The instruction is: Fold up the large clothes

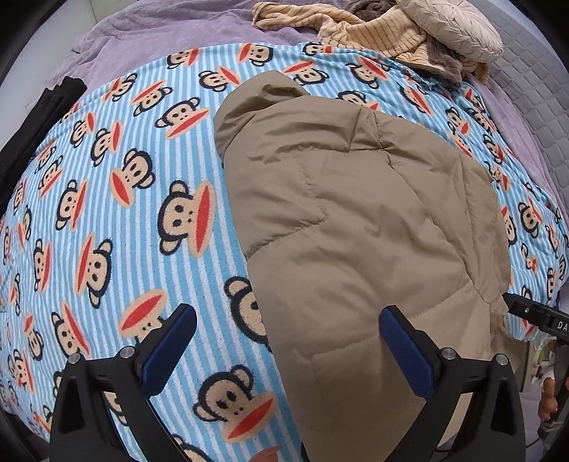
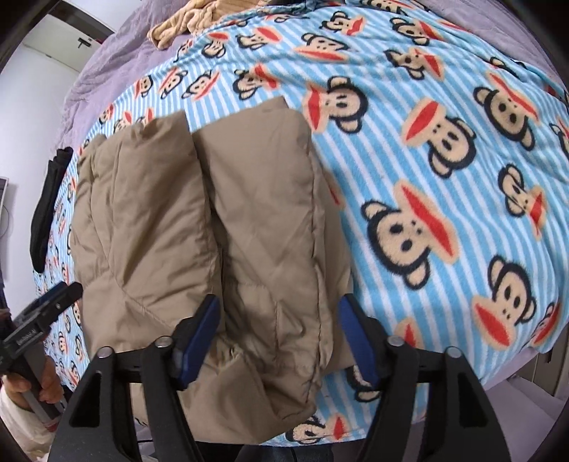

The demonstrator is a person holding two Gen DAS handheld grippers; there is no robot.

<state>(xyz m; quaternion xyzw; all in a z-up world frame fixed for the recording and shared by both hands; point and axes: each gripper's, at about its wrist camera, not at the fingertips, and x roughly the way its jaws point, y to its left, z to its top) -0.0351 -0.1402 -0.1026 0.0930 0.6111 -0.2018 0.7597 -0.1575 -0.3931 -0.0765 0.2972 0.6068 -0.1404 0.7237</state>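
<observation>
Black garment (image 1: 42,117) and beige clothes (image 1: 373,32) edge our monkey blanket (image 1: 124,199); tan jacket (image 1: 355,220) runs lengthwise away, both grippers (image 1: 284,352) (image 2: 281,341) spread, empty.

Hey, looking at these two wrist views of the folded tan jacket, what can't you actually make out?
- Jacket near hem: left wrist view, cut off by the bottom edge and the left tongs.
- Jacket sleeves: folded under, both views.
- Black garment: edge of the right wrist view, type unclear.
- Beige clothes pile: partly under a cushion.
</observation>
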